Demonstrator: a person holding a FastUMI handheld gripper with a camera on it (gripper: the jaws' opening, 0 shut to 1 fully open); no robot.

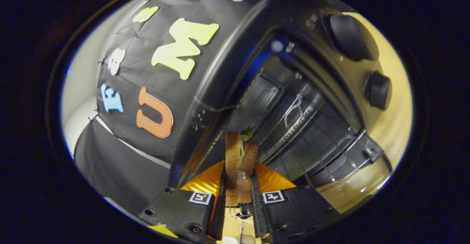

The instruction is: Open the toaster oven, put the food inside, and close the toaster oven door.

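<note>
Tongs (238, 185) clamp sandwich (239, 163) on edge, long axis pointing into open toaster oven (293, 101).

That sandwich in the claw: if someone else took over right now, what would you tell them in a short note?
Claw: shut on the sandwich, both fingers pressing its bread slices, something green showing at the far end.
Toaster oven: just ahead of the fingers, door already open and swung down, wire rack visible inside. Two knobs sit on its front panel.
Done: door opened, food picked up and brought to the oven's mouth.
Left: carry the sandwich further in onto the rack, let go, pull the claw out, then close the door.
</note>
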